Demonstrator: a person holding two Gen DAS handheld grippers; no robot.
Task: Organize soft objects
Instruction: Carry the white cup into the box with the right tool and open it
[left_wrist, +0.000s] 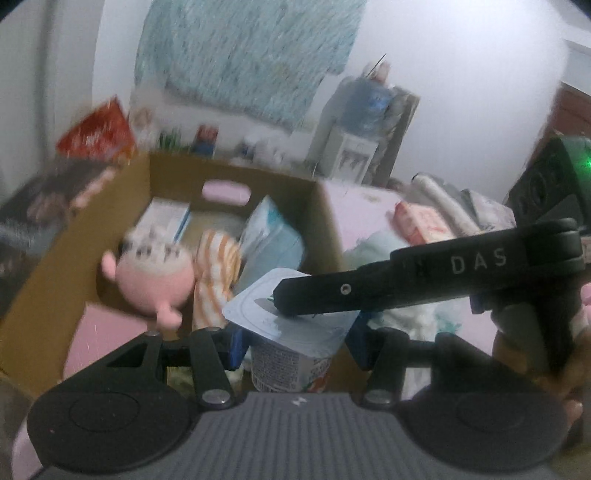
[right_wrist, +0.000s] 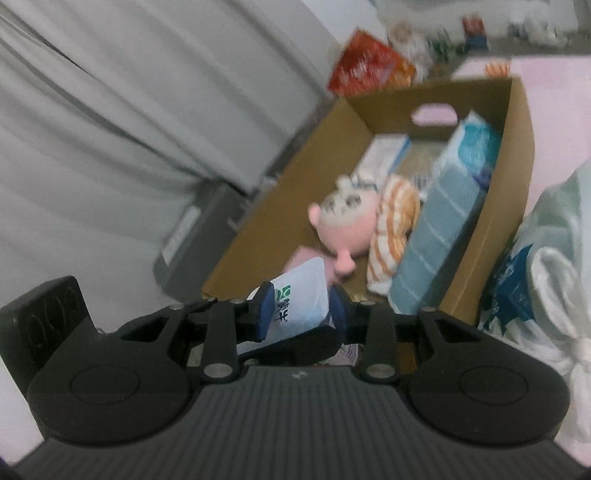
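Where right-wrist view fails, dispenser (left_wrist: 349, 147) shows.

right gripper (left_wrist: 280, 295) arm: "DAS", white letters
pouch (right_wrist: 299, 299) in right gripper: green logo, dark characters, unreadable
cup (left_wrist: 291, 354): print too blurred

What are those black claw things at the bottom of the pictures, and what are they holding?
They are grabbing tools that a person holds, one in each hand. Each carries a camera looking along its two fingers. In the left camera's picture, the left gripper holds a yogurt-like cup, and the right tool reaches across its lid. The right camera's picture shows the right gripper squeezing the same pack. Ahead, a cardboard box holds a pink plush toy, a striped cloth and a blue pack.
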